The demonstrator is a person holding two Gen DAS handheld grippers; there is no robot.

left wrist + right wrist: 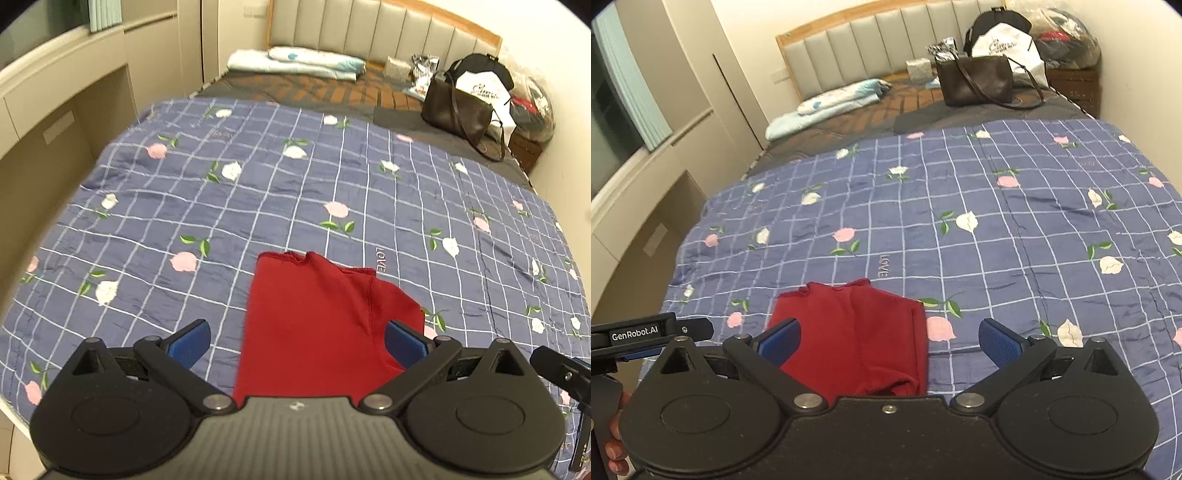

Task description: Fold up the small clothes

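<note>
On the blue checked quilt (pixel 295 184), a red garment (pixel 317 317) is laid near the front edge, partly folded.

Both grippers are held released above it: left gripper (pixel 297 341) straddles the cloth, right gripper (pixel 888 341) is set with its left finger (pixel 779 341) over it. Nothing is gripped; the spread jaws are judged ready for pinching the near hem. Bags (pixel 975 83) are kept well apart.

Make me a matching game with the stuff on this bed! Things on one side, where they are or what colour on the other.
Things:
1. small garment
2. quilt
3. handbag
4. folded blanket

Descriptions:
A. dark brown, near the headboard
B. red, lying nearest the fingers
C. pale blue and white, at the far left of the bed
D. blue with white checks and flowers

Pairs: 1-B, 2-D, 3-A, 4-C
</note>
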